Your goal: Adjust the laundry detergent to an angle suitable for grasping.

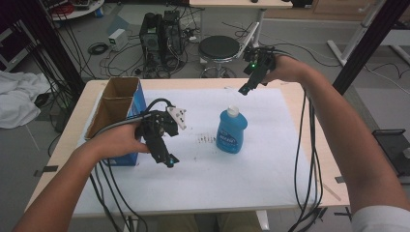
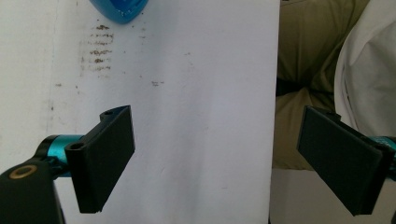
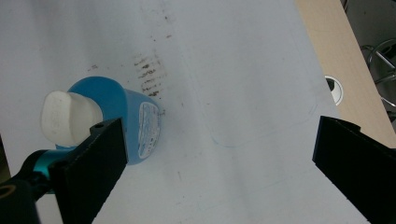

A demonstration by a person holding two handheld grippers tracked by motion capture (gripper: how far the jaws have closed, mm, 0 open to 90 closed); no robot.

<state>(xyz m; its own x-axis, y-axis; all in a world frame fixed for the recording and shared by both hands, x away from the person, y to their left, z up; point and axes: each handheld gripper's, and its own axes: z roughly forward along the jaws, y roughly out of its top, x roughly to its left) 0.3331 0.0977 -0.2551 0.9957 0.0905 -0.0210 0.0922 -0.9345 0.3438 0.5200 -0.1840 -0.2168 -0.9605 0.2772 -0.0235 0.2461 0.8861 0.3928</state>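
Overhead, a pale wooden tabletop [image 1: 302, 111] was covered by a large white sheet [image 1: 251, 159], and a person's two forearms reached in from the near edge, each hand holding a two-jaw claw. A blue bottle [image 1: 231, 130] with a white cap stood upright near the middle of the sheet, just to the right of a patch of small brown smudges [image 1: 208, 139]. At the left side of the tabletop sat an open cardboard box with blue sides [image 1: 118, 111], its far end at the back edge. The left claw [image 1: 170, 160] was held just beside the box's near right corner, pointing down toward the sheet and well to the left of the bottle. In the left gripper view its jaws stood wide apart with nothing between them, above the bare sheet and its near edge, with the base of the bottle [image 2: 120, 9] at the top of the picture. The right claw [image 1: 245, 88] was held above the far edge of the sheet, beyond the bottle and apart from it. In the right gripper view its jaws also stood wide apart and empty, looking down on the bottle [image 3: 119, 121], whose white cap [image 3: 67, 116] showed just above the left jaw.
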